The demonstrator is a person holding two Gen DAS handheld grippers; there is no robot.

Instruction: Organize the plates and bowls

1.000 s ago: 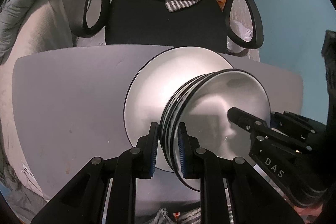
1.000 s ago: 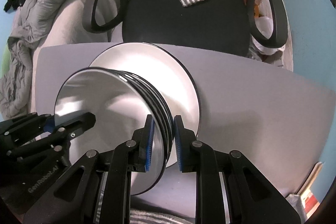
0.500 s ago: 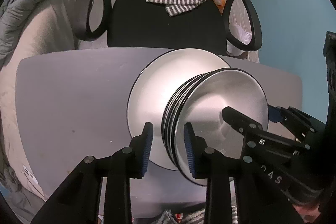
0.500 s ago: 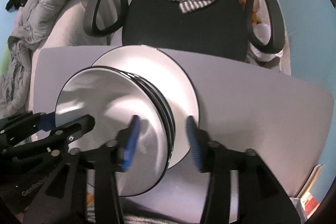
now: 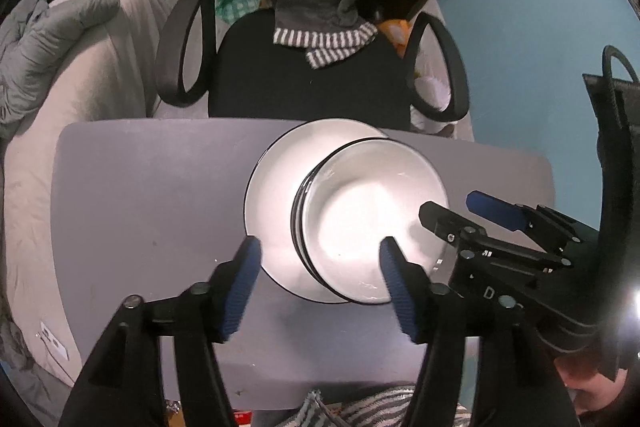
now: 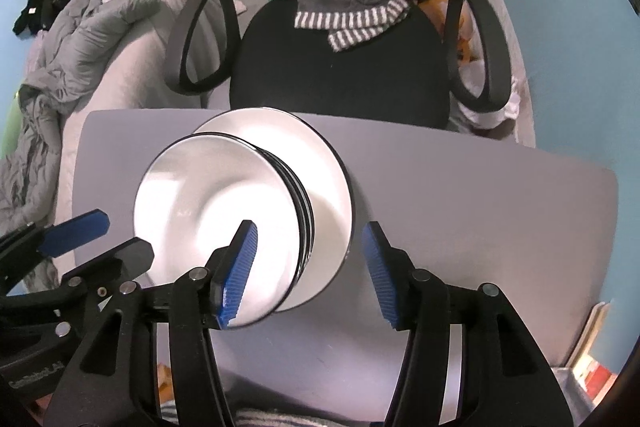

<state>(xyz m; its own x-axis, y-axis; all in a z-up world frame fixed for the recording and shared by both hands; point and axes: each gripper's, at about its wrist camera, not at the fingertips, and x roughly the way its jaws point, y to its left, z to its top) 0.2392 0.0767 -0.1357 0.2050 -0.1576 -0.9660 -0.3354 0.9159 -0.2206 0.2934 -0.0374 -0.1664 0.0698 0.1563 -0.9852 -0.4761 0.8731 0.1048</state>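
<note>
A stack of white bowls with black rims (image 5: 372, 227) (image 6: 208, 195) rests on a large white plate (image 5: 272, 195) (image 6: 324, 179) on the grey table (image 5: 140, 207). My left gripper (image 5: 318, 245) hangs above the stack's left rim. Its jaws are opening and the pads are clear of the bowls. My right gripper (image 6: 308, 229) stands open above the stack's right rim, touching nothing. Each gripper shows in the other's view: the right gripper (image 5: 452, 205) and the left gripper (image 6: 122, 233).
A black office chair (image 6: 340, 67) with a grey striped-hem garment draped over it stands behind the table. A bed with a grey duvet (image 6: 88, 39) lies to the left. A blue wall (image 5: 520, 47) and a black bag (image 5: 616, 99) are on the right.
Both grippers were shut on the bowl stack's rims. They have let go, spread their jaws and lifted. The stack stays on the plate.
</note>
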